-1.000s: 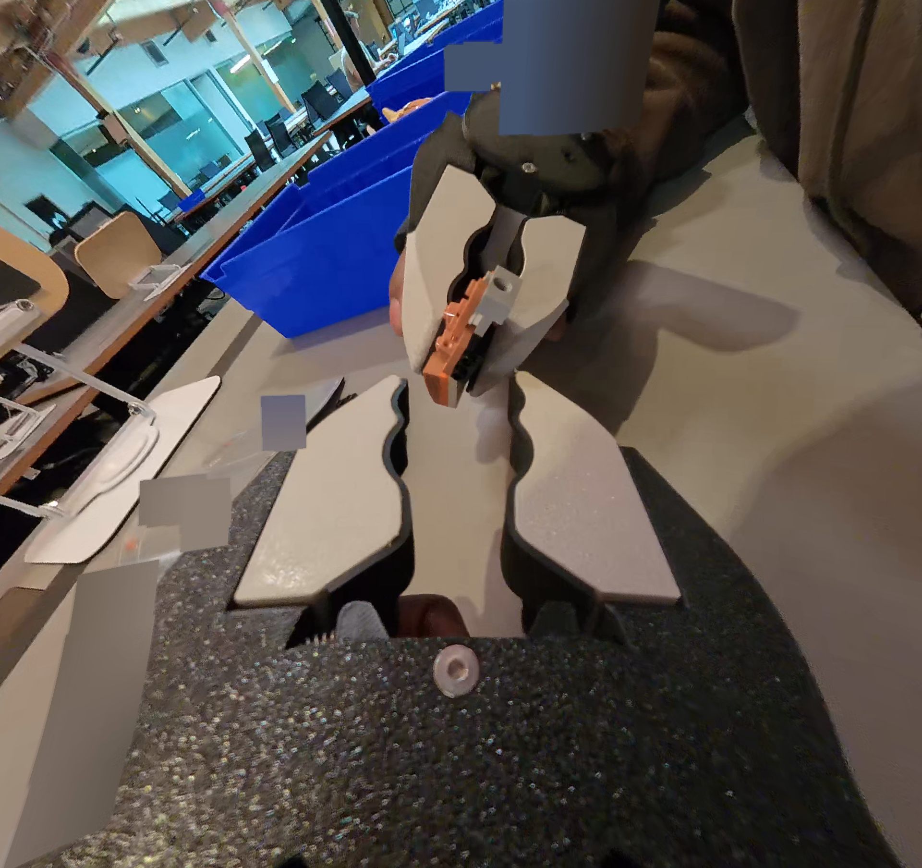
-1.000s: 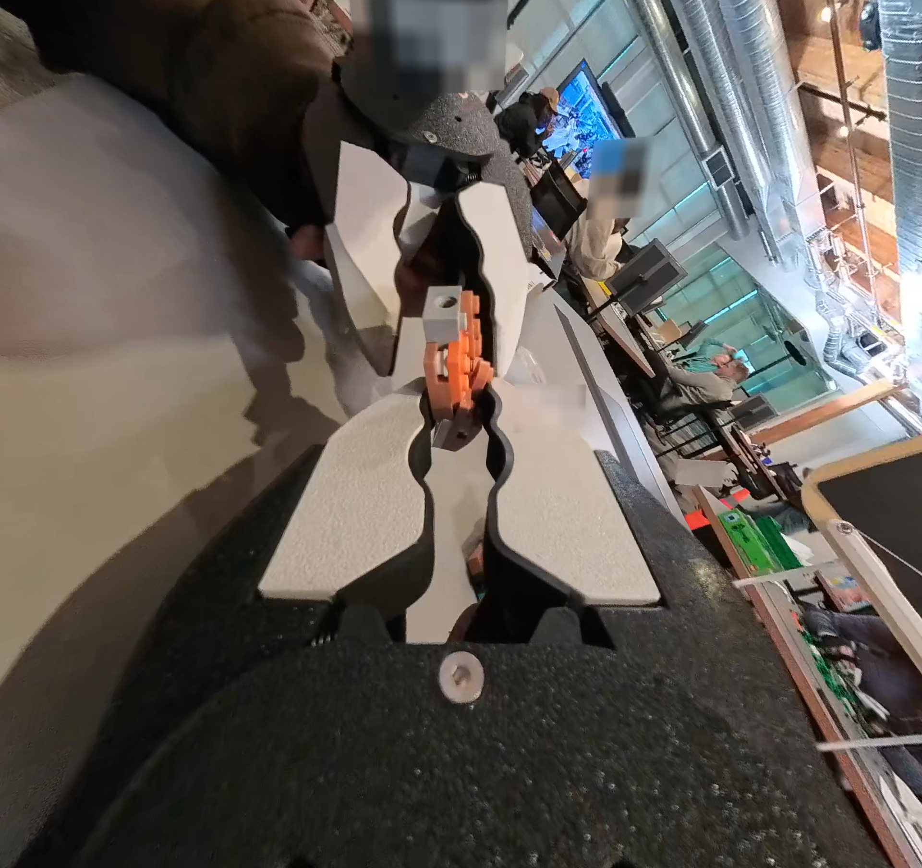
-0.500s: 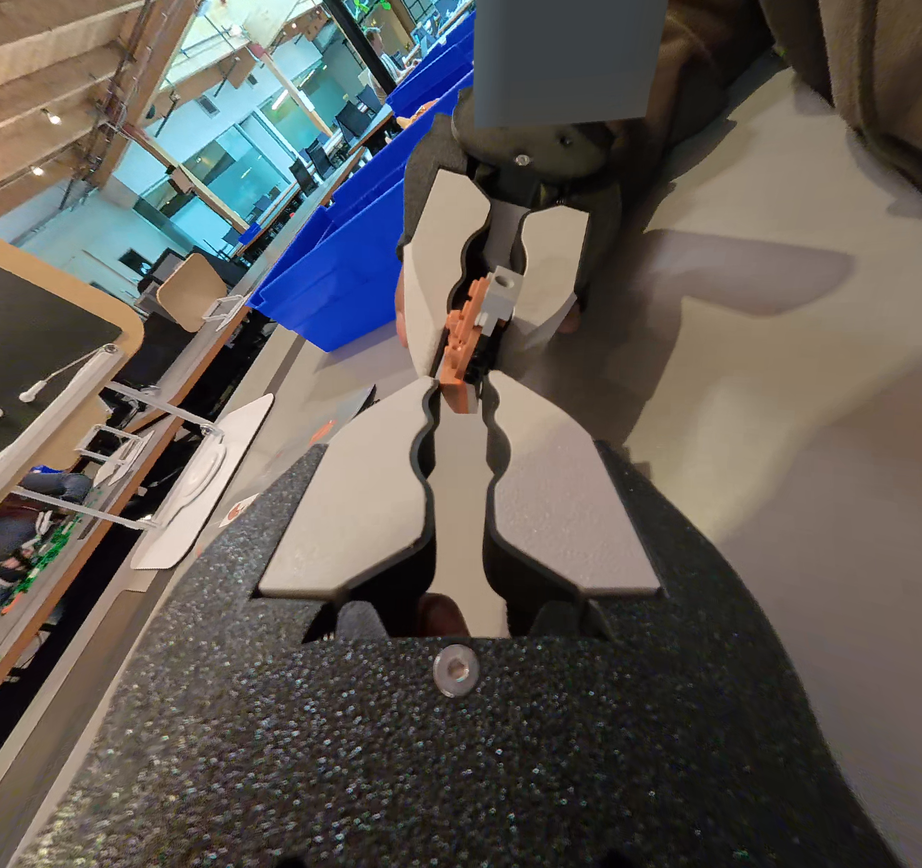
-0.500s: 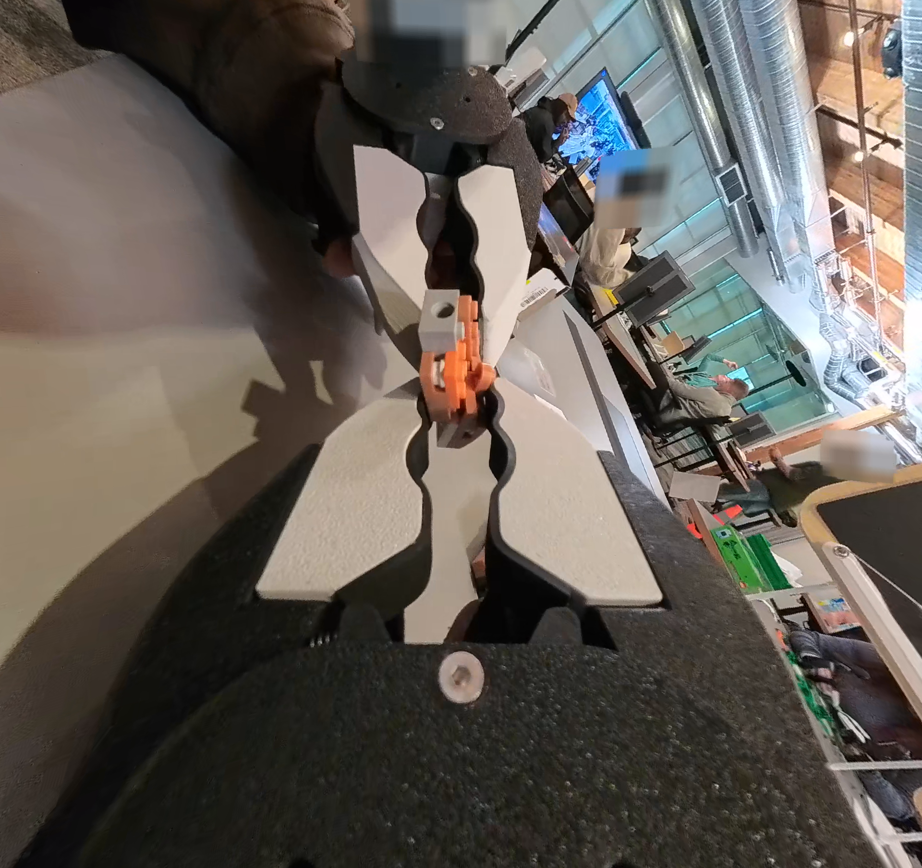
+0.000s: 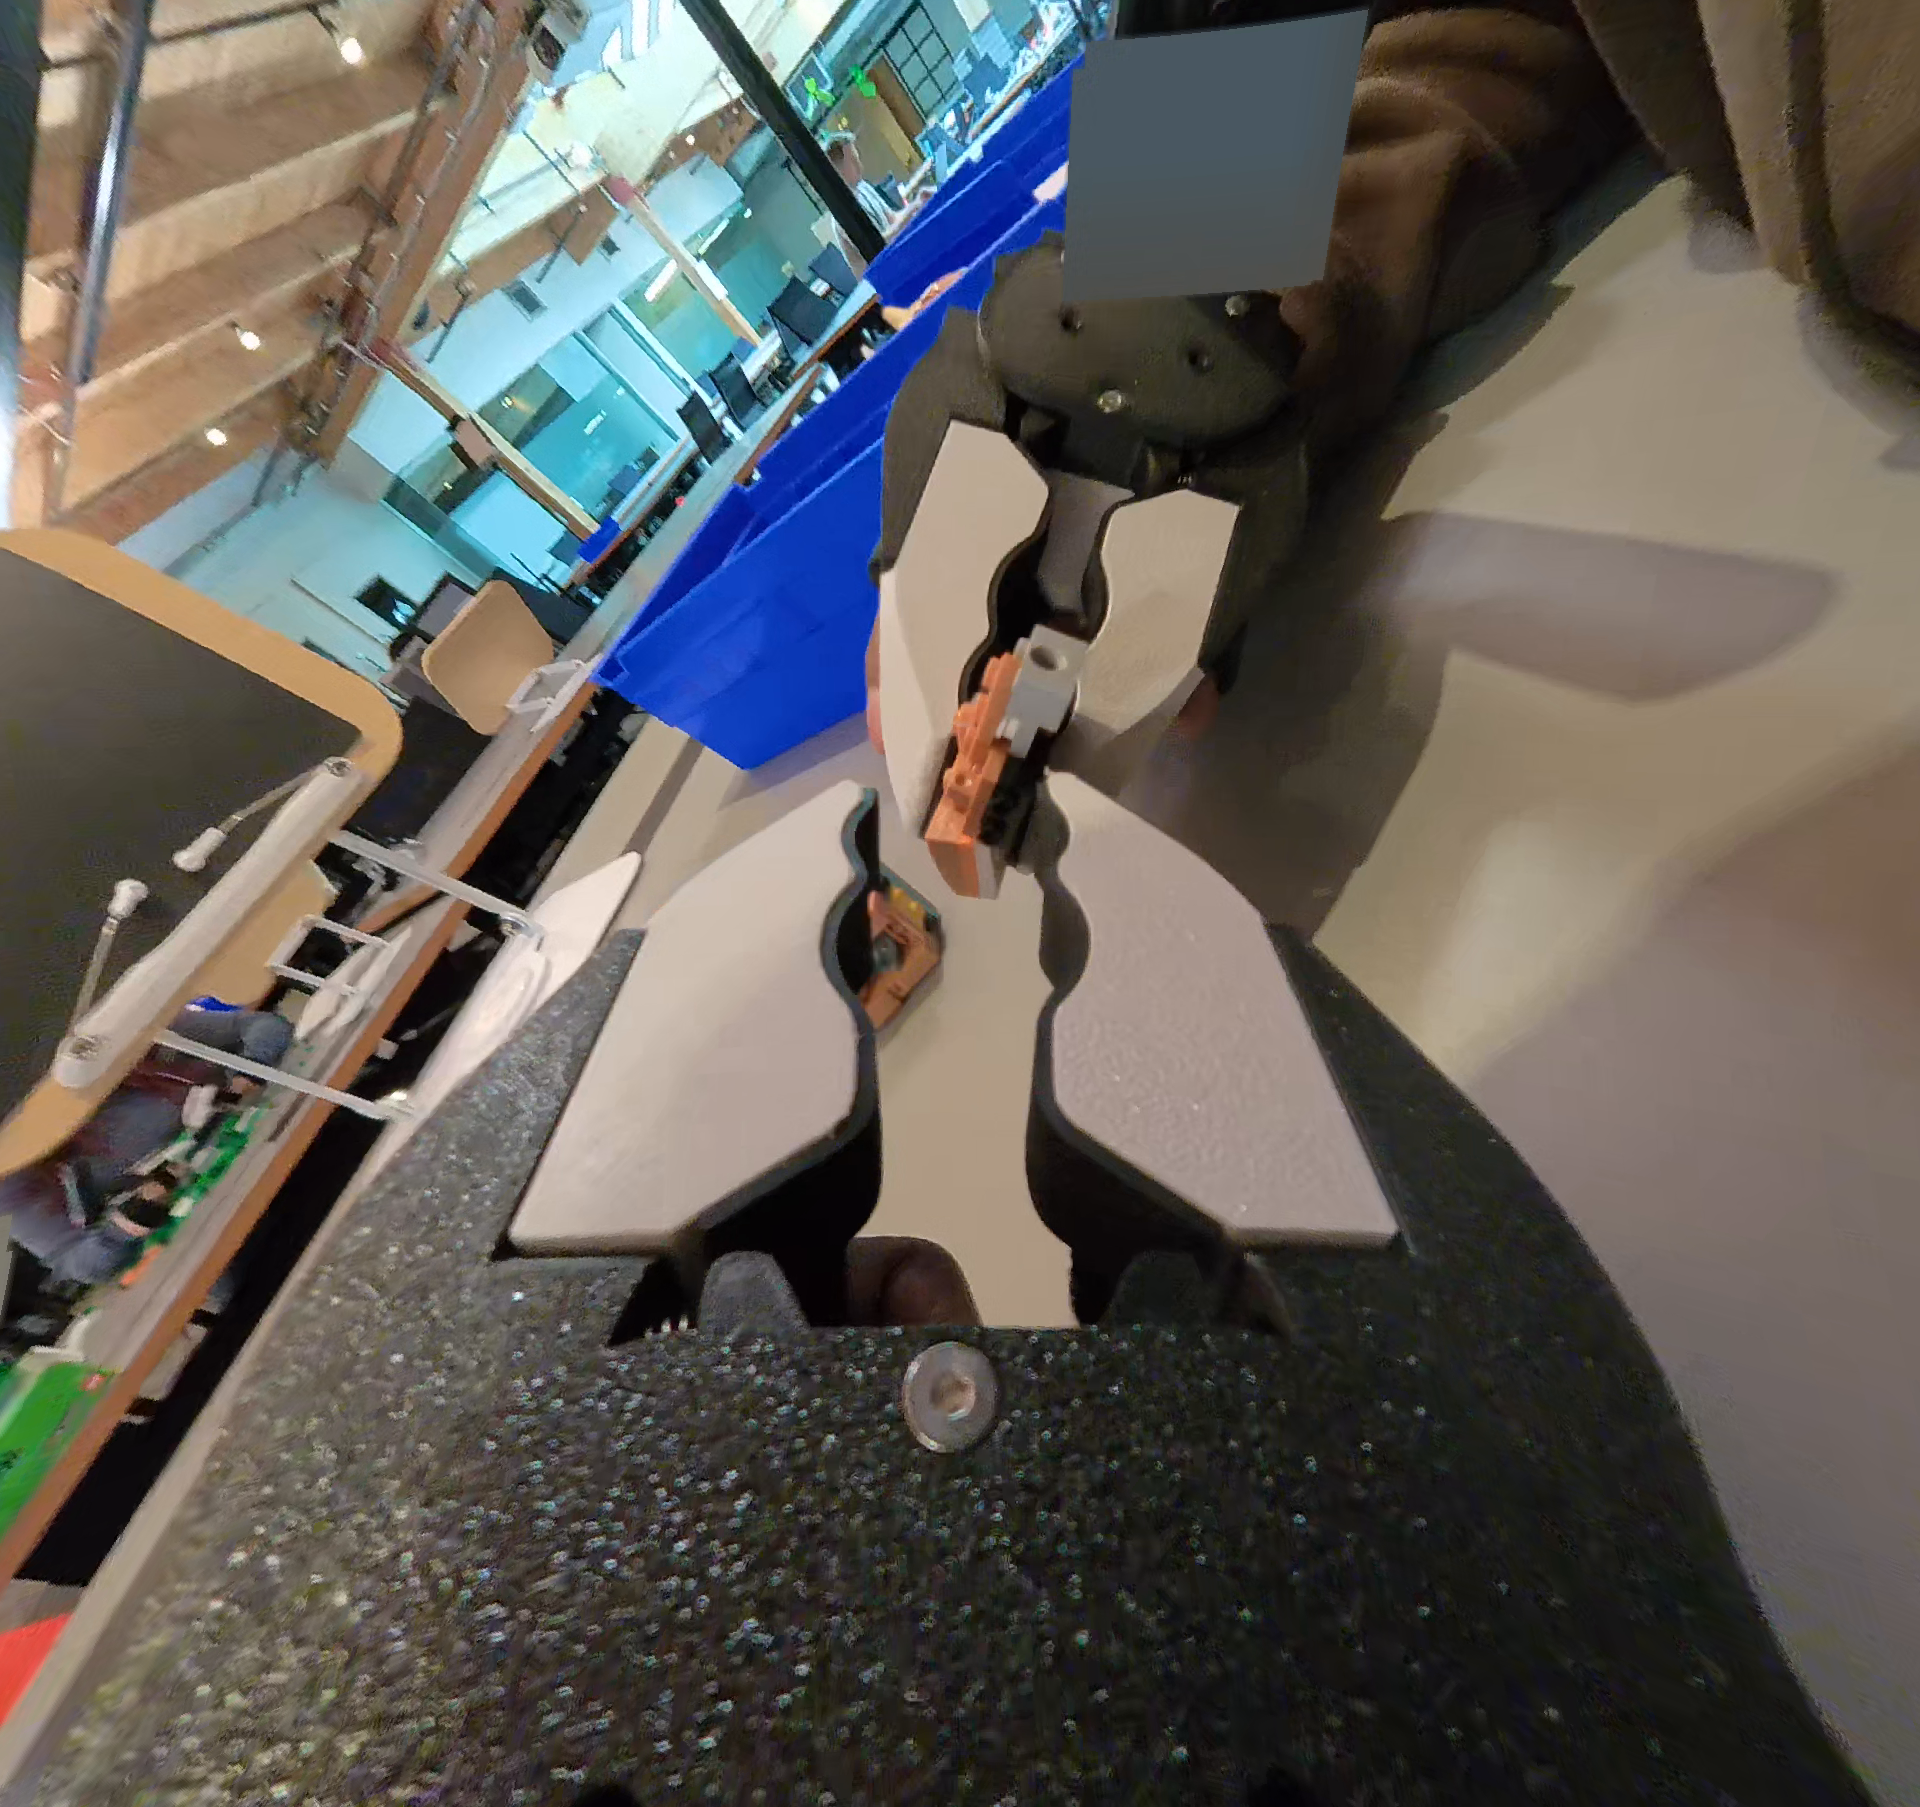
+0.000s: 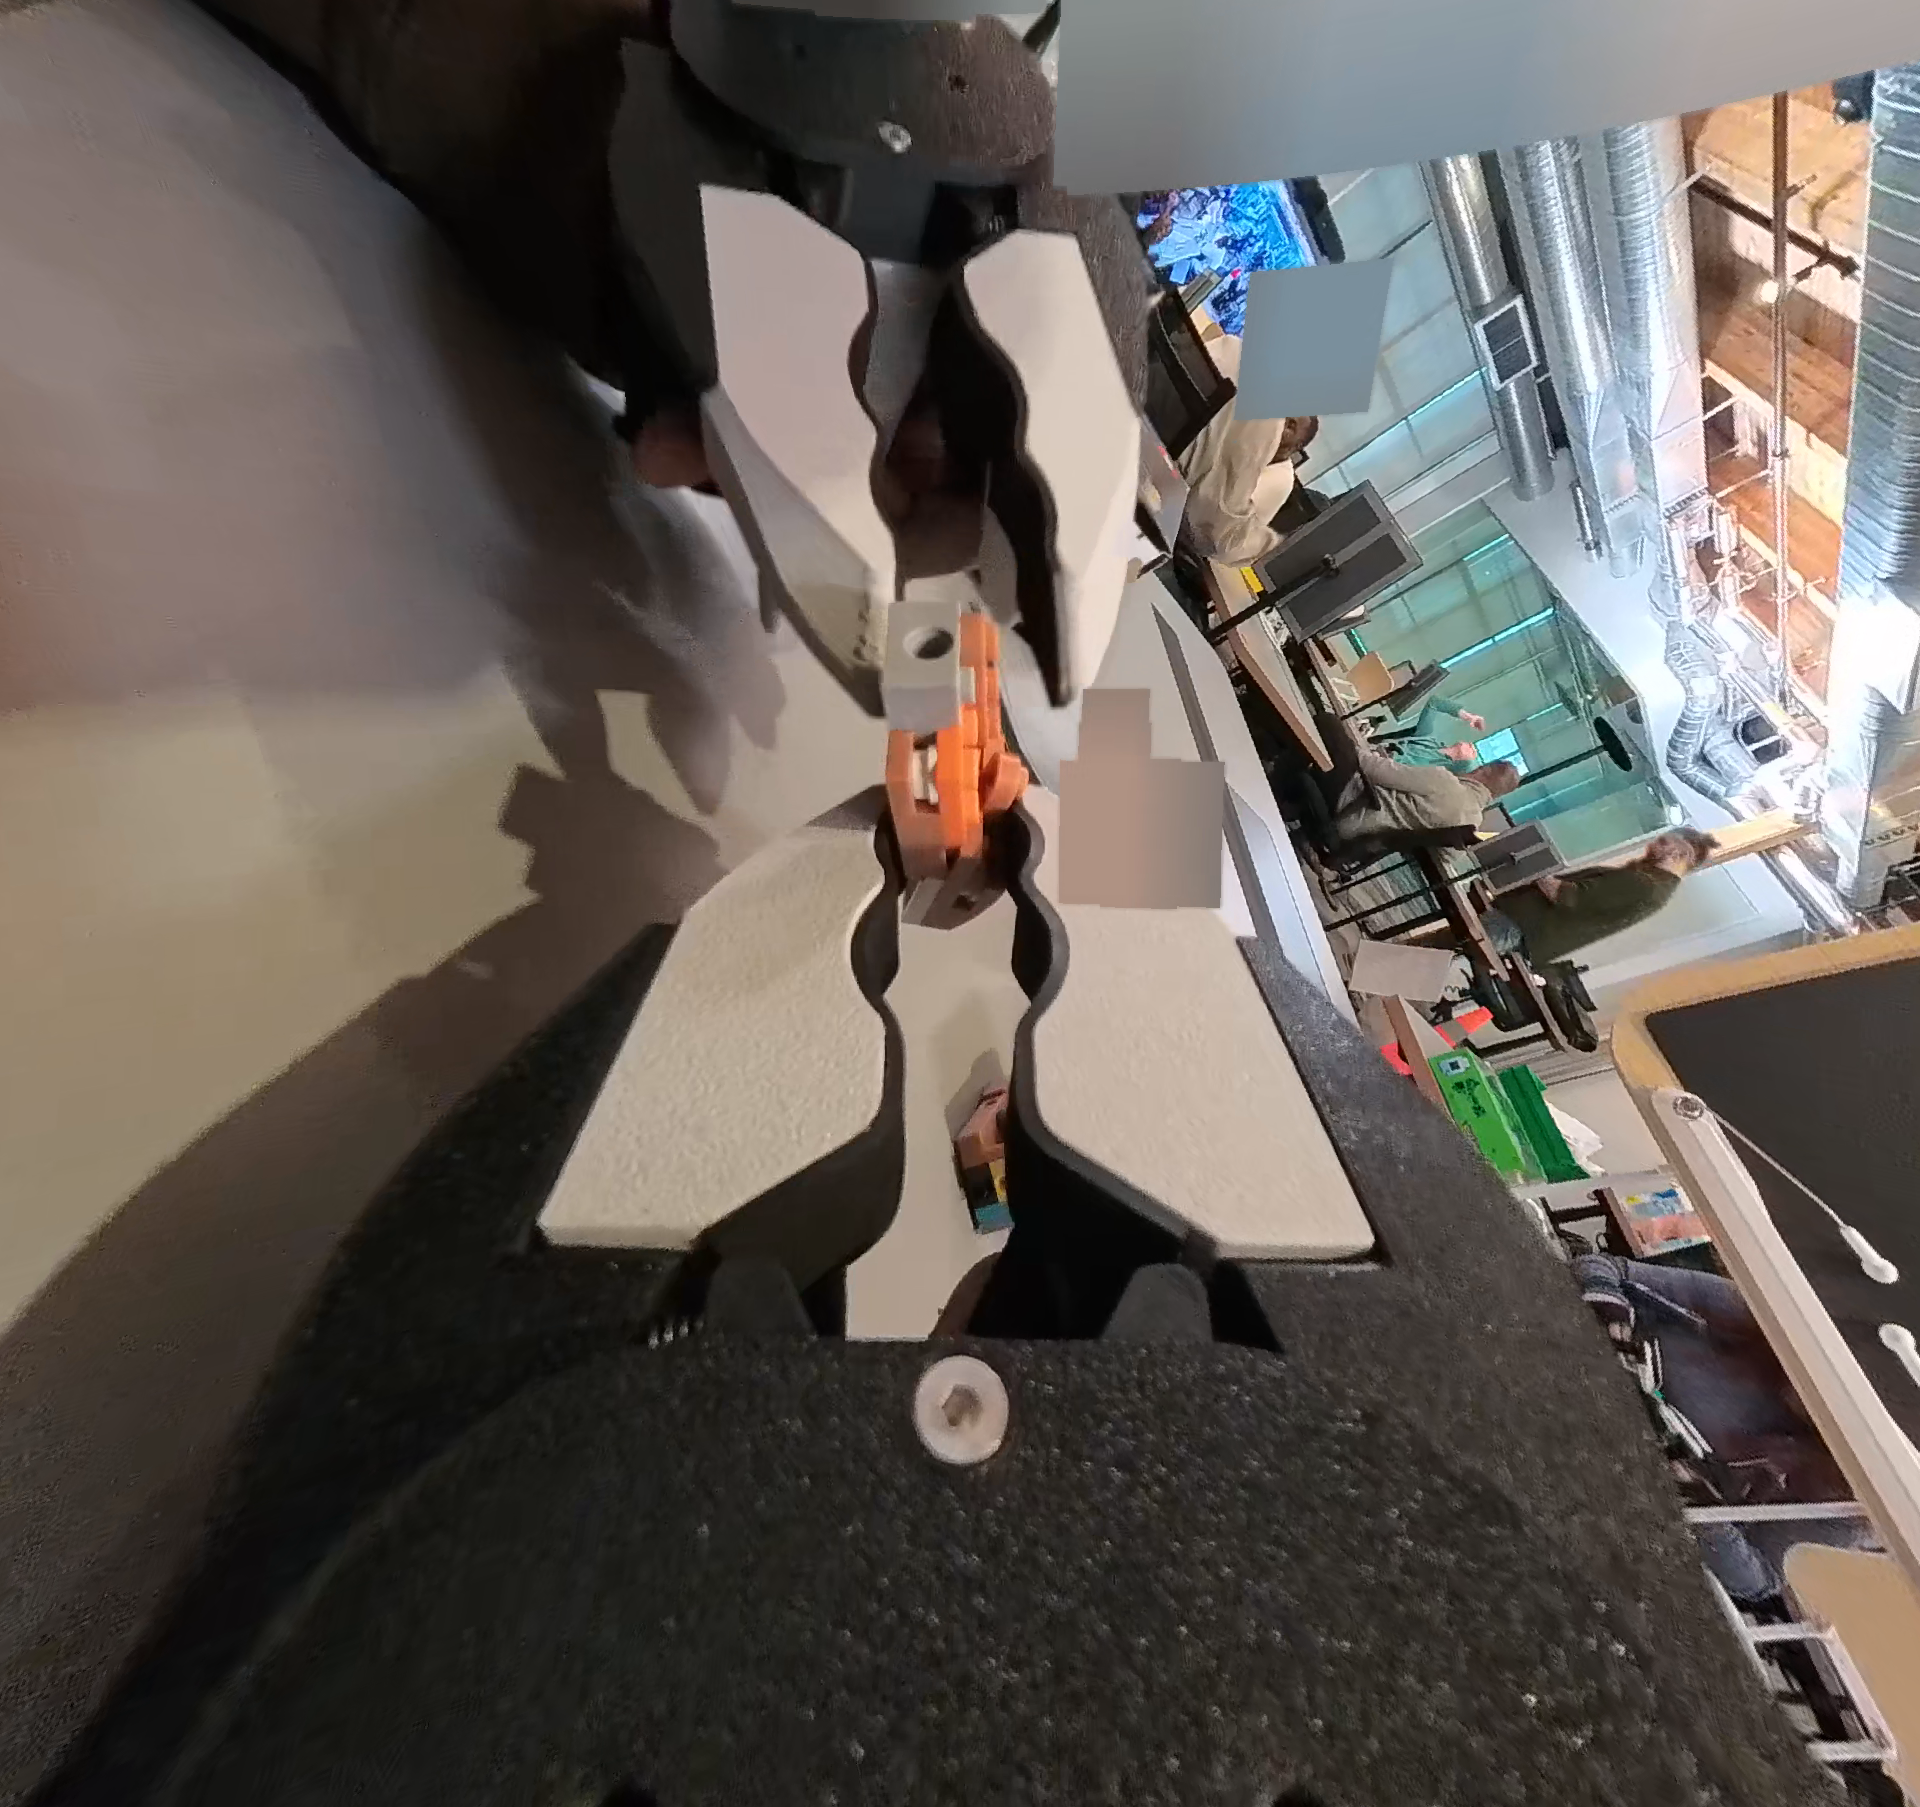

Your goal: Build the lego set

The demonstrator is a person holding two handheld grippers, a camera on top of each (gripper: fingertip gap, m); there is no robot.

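A small Lego assembly (image 5: 968,783) of orange pieces, with a light grey holed block and a dark end, is held above the grey table (image 5: 1558,926). My right gripper (image 6: 951,822) is shut on the assembly (image 6: 951,770) at its dark lower end. It faces the left camera in the left wrist view (image 5: 987,801). My left gripper (image 5: 956,812) is open. Its tips stand on either side of the assembly's end, with a gap on the left side. In the right wrist view the left gripper (image 6: 945,671) flanks the grey block.
A small orange piece (image 5: 894,947) lies on the table under the left gripper; it also shows in the right wrist view (image 6: 985,1149). Blue bins (image 5: 769,635) stand at the far left. A brown sleeve (image 5: 1475,95) is behind the right gripper. The table edge runs along the left. The grippers are tip to tip, or close to it.
My left gripper moved in and closed around the assembly's end, then opened again. My right gripper has kept its hold on the assembly throughout.
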